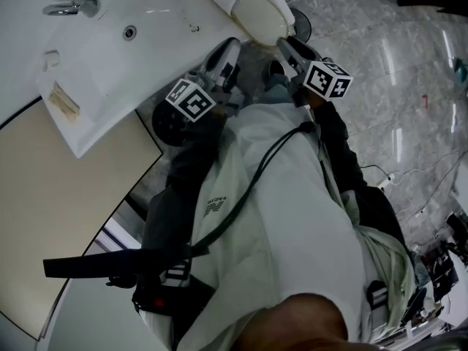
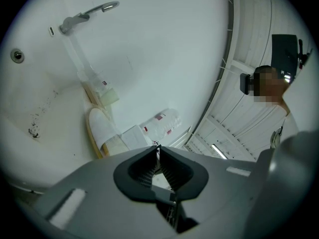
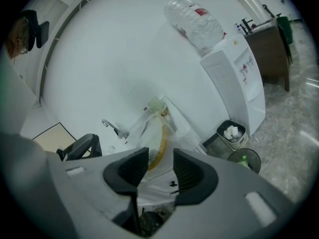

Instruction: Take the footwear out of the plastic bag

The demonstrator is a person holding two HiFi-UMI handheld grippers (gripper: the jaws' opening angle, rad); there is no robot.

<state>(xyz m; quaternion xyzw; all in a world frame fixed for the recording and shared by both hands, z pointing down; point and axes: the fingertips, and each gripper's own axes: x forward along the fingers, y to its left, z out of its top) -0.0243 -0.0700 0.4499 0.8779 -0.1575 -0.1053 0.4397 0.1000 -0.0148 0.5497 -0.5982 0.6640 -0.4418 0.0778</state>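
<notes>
**Slipper not yet out of the bag, right jaws open around it**

I am at the step of taking hold of the slipper, which is not out yet. It sits inside the clear bag at the far side of the scene, near the right edge of the sink and just beyond both grippers.

The left gripper has its fingers pressed together. The near edge of the bag, with a white label inside, runs right up to their tips. I judge that they pinch the film there, though it is too thin for me to see it clearly between the pads.

The right gripper has its fingers spread. The bag and the yellow sole edge of the slipper stand in the gap and beyond it, but the pads press on nothing.

For the next move, I think the right gripper must go a little farther, so that the pads come on both sides of the slipper itself and not only on loose film. Then it can close firmly. The left one must hold the bag back while the right pulls. The risk I see is that the film comes along with the slipper.
</notes>
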